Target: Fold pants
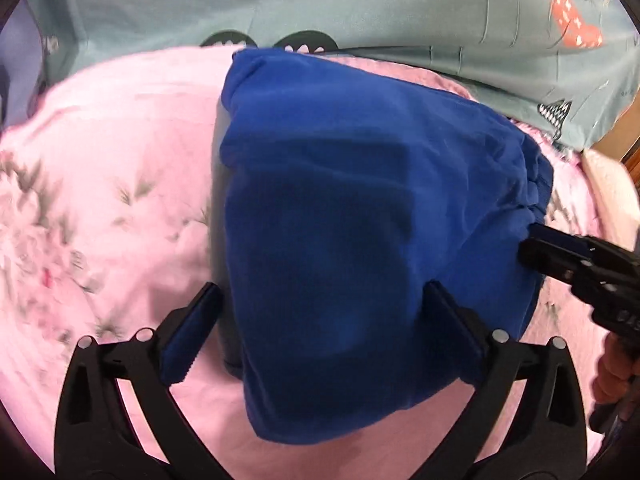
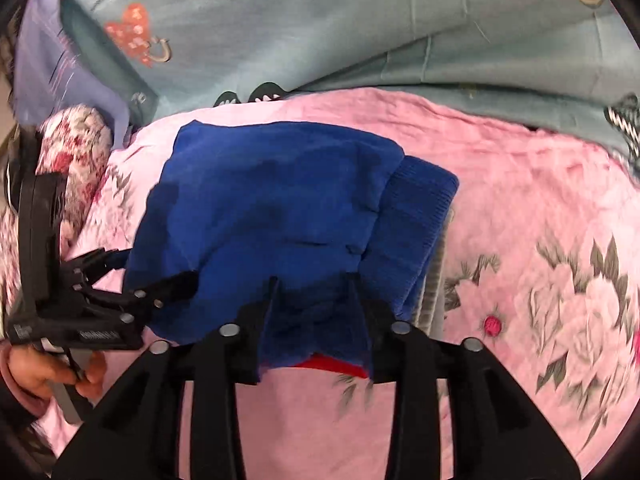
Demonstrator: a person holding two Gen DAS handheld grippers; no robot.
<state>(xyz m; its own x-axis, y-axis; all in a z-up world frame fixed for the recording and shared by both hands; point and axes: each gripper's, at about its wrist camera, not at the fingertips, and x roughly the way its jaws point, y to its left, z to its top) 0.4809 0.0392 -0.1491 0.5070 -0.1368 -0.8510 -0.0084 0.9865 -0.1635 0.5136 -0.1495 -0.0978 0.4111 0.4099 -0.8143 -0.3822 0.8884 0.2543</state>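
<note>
We have the blue pants [image 1: 360, 220] lying in a folded bundle on the pink flowered bedspread [image 1: 112, 152], just in front of the grey-green printed quilt [image 1: 360, 4] that rises behind them. The ribbed waistband [image 2: 416, 216] shows at the bundle's right edge in the right wrist view.

Our left tongs [image 1: 324, 328] are spread wide at the near left corner of the pants. One finger lies on the cloth and the other beside it on the bedspread; the pads press on nothing. Our right tongs [image 2: 312, 304] stand part-way spread at the near edge of the pants, with blue cloth bunched between the fingers. Whether the pads pinch it or only straddle it we cannot tell. A red patch [image 2: 332, 362] peeks out under that edge.

We judge that this fold is being laid down. To finish it well, we should let both near corners settle level with each other. Then we draw the tongs straight back off the pants, so no layer drags, and press the top flat.
</note>
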